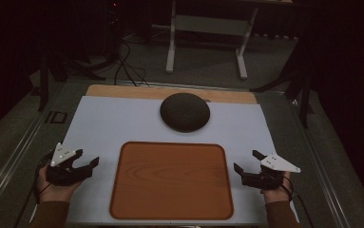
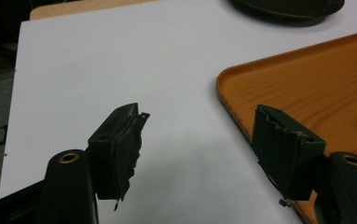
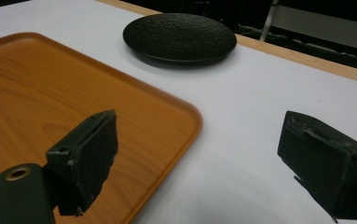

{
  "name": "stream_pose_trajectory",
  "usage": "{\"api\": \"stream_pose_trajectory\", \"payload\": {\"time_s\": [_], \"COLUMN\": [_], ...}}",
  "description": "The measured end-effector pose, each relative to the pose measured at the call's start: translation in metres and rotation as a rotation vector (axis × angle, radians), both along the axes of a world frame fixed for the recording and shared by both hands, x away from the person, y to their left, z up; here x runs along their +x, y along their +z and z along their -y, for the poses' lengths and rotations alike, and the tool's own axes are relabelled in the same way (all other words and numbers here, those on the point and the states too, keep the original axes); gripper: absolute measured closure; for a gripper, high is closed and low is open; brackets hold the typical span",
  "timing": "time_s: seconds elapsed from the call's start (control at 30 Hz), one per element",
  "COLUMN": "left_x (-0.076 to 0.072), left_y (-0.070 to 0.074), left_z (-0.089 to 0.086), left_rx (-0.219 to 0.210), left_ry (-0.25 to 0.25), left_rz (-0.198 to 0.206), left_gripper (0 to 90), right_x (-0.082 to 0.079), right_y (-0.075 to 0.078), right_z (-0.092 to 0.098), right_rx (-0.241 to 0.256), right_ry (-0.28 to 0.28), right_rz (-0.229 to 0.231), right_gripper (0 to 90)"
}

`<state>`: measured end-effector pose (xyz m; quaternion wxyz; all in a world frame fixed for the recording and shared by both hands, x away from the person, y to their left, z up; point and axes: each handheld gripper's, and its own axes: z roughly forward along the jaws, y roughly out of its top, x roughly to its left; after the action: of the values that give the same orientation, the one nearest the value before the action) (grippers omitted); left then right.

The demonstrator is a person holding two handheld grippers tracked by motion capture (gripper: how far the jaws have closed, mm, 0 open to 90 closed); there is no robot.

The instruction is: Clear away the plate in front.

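Note:
An orange wooden tray (image 1: 171, 180) lies flat near the front of the white tabletop, with nothing on it. Behind it sits a dark, textured round plate (image 1: 185, 111), also seen as the plate (image 3: 180, 37) in the right gripper view. My left gripper (image 1: 87, 159) rests open just left of the tray, its jaws wide apart over bare white surface beside the tray's corner (image 2: 232, 79). On the other side, my right gripper (image 1: 247, 161) stands open too, one jaw over the tray's edge (image 3: 185, 135). Neither holds anything.
The white board (image 1: 118, 123) lies on a wooden table whose far edge (image 1: 122, 90) shows behind it. Beyond stand a white table frame (image 1: 208, 38) and cables (image 1: 127, 71) on a grey floor. Dark stands flank both sides.

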<state>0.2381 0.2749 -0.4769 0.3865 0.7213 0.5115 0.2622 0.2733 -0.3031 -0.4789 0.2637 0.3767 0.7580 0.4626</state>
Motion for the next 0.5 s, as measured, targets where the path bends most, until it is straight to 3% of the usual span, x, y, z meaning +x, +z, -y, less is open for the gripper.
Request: {"api": "stream_pose_trajectory", "payload": {"time_s": [0.5], "left_x": [-0.0008], "left_y": [0.0012], "left_z": [0.0004], "left_rx": [-0.006], "left_ry": [0.016], "left_rz": [0.015], "left_gripper": [34.3], "right_x": [0.0019], "right_y": [-0.0001], "right_z": [0.0042], "right_rx": [-0.008], "right_ry": [-0.01], "right_rz": [0.012], "right_gripper": [13.0]}}
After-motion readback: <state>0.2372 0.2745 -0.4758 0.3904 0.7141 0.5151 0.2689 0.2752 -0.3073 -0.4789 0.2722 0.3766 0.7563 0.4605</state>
